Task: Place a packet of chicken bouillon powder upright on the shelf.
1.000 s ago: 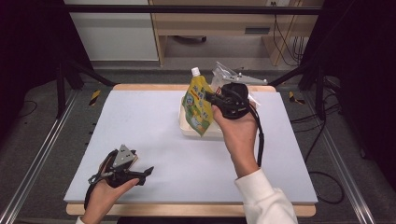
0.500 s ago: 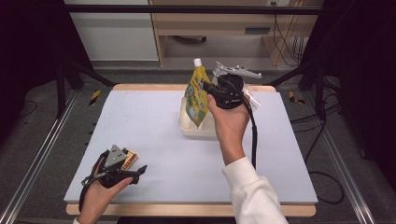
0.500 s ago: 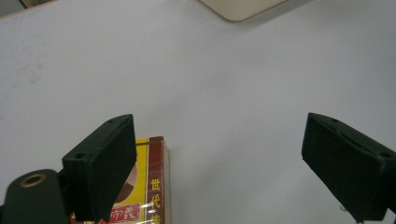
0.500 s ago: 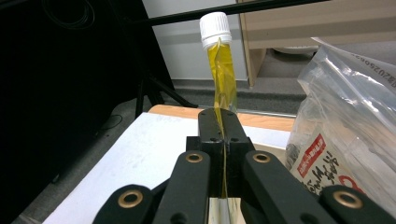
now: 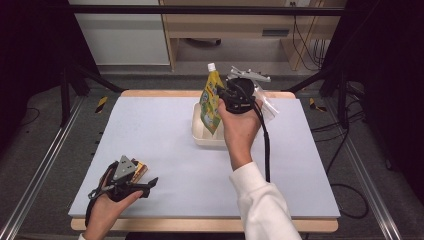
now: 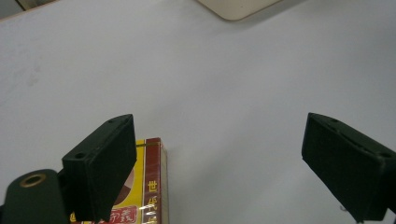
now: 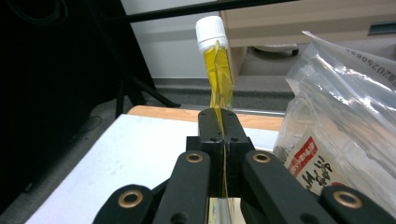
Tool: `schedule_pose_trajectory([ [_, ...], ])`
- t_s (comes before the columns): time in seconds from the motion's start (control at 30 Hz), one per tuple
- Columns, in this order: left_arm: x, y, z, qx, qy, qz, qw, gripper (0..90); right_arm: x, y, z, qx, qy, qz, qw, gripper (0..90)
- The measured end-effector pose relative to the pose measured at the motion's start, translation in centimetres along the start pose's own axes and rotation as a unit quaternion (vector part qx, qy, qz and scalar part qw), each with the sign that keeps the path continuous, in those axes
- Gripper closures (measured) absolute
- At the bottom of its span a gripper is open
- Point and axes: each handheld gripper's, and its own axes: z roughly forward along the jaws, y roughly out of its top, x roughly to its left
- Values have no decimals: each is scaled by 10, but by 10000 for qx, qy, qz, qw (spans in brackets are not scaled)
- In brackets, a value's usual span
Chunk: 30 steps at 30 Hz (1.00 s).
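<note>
My right gripper [image 5: 223, 95] is shut on a yellow spout pouch [image 5: 211, 100] with a white cap, held upright above a cream tray [image 5: 200, 135] at the far middle of the table. In the right gripper view the pouch [image 7: 218, 70] rises edge-on from between the closed jaws of the right gripper [image 7: 222, 140]. Near the front left corner my left gripper [image 5: 150, 184] is open, low over the table. A yellow and red box [image 5: 139, 168] lies just behind it. In the left gripper view that box [image 6: 147, 186] sits by the left jaw, and the left gripper [image 6: 233, 158] has bare table between its jaws.
A clear plastic bag [image 5: 265, 102] with printed packets lies behind the right hand, at the table's far edge, and shows close at the right in the right gripper view [image 7: 341, 121]. The grey-blue mat [image 5: 165, 145] covers the table. Metal rails and cables run along both sides.
The right gripper has lifted the pouch higher and slightly farther back over the tray. The left gripper has slid toward the front left, next to the box.
</note>
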Motion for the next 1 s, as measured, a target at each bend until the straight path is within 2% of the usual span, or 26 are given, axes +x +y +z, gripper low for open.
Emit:
schedule_pose_trajectory([
  [0.4,-1,0,0,-7,-23,29,10000,97,-5,-1,23,231,-350,-26,9991,900],
  [0.8,-1,0,1,-11,-75,26,10000,98,-2,-1,42,292,-478,112,9984,900],
  [1.0,-1,1,1,-11,-80,26,10000,98,-5,-1,43,276,-572,125,9979,900],
])
